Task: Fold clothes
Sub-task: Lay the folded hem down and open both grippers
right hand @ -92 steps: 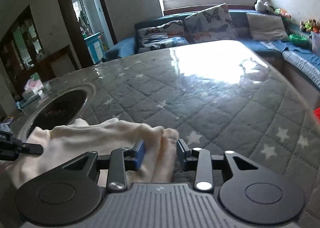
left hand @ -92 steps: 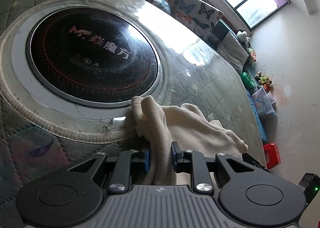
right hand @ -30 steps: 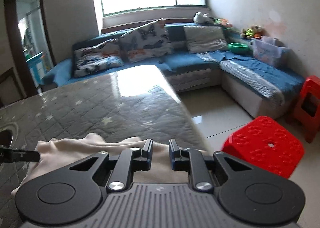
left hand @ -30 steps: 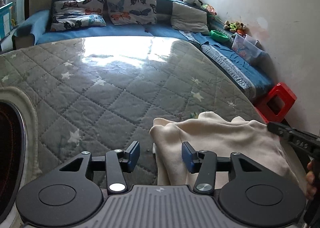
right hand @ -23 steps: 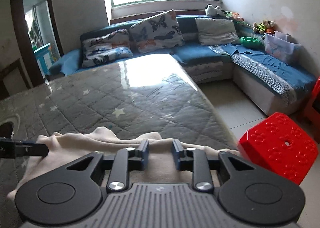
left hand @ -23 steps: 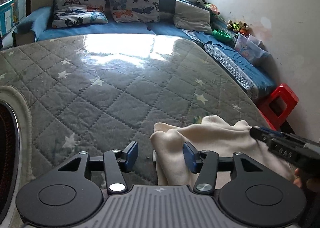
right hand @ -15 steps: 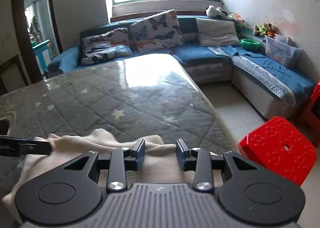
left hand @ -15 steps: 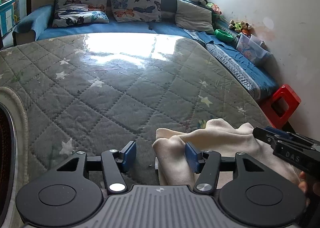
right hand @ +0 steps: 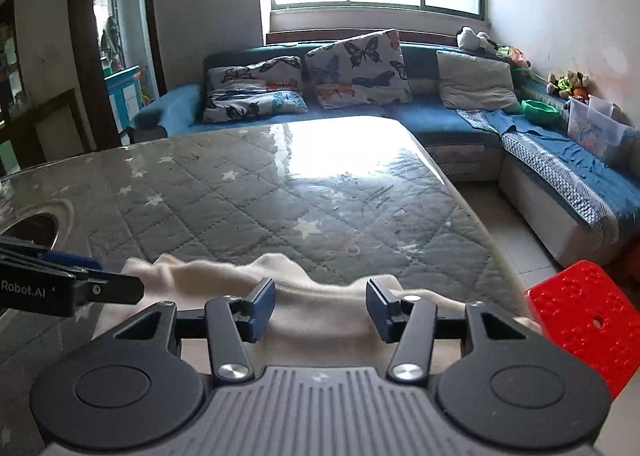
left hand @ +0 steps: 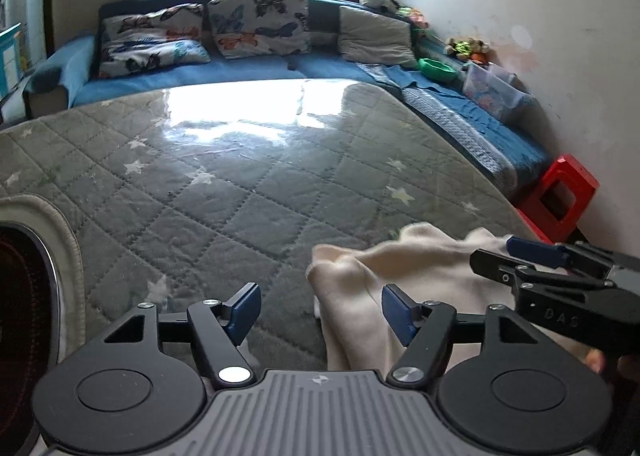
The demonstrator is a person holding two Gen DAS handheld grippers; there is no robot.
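Cream cloth (left hand: 404, 276) lies bunched up on the near right part of the big table (left hand: 280, 175) in the left wrist view. A grey quilted cover with white stars is spread over the table. The left gripper (left hand: 318, 312) hangs low over the left edge of the cloth. Its jaws are opening. One blue pad (left hand: 396, 312) is just beside the cloth, but nothing is squeezed between the two pads. The right gripper (left hand: 532, 256) comes in from the right, over the far side of the cloth. A dark round plate (left hand: 24, 296) sits in the table at the left. Past the table is a blue sofa (left hand: 328, 67) with butterfly pillows (left hand: 260, 19), and a red stool (left hand: 560, 195) stands by the wall.

From the right wrist view, the cloth (right hand: 320, 312) lies near the right edge of the table (right hand: 280, 191), right under the right gripper (right hand: 320, 306). Its jaws are opening too. The cloth shows in the gap between them, but the pads do not press on it. The left gripper (right hand: 80, 284) pokes in from the left, over the left end of the cloth. Another red stool (right hand: 588, 312) stands on the floor to the right.
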